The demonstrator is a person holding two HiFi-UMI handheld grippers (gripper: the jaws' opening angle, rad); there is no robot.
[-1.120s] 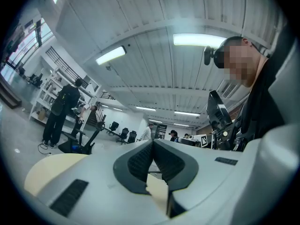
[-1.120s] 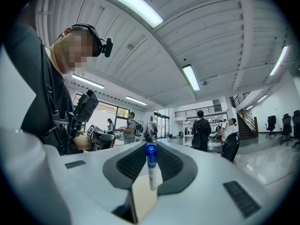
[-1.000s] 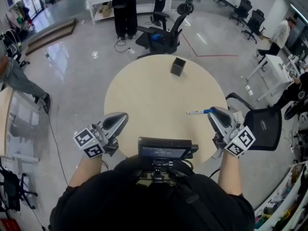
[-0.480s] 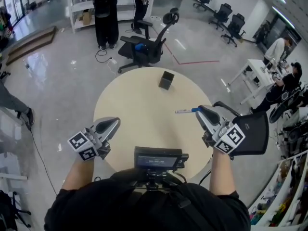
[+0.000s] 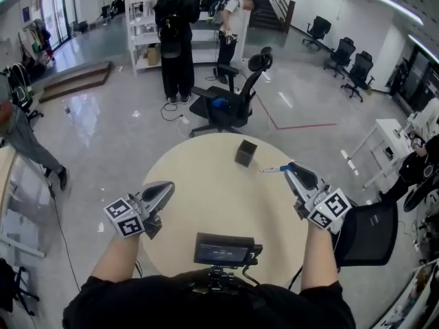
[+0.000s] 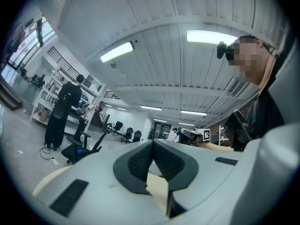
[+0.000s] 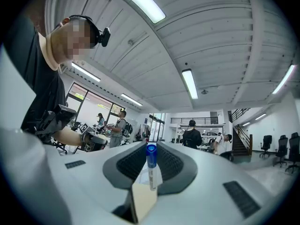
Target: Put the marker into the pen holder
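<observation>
Right gripper (image 5: 291, 172) clamps slim white blue-capped marker (image 5: 276, 169); left gripper (image 5: 164, 187) seems closed, empty; boxy black pen holder (image 5: 245, 153) on round beige table (image 5: 206, 197)

— How many benches are showing?
— One bench (image 5: 206, 208) is showing, and it is carrying one pen holder (image 5: 245, 153) at twelve o'clock.
— And markers?
— One marker (image 5: 273, 169) is showing, at two o'clock.
— Grippers?
— Two are showing: the left hand-held gripper (image 5: 167, 187) and the right hand-held gripper (image 5: 291, 171).
</observation>
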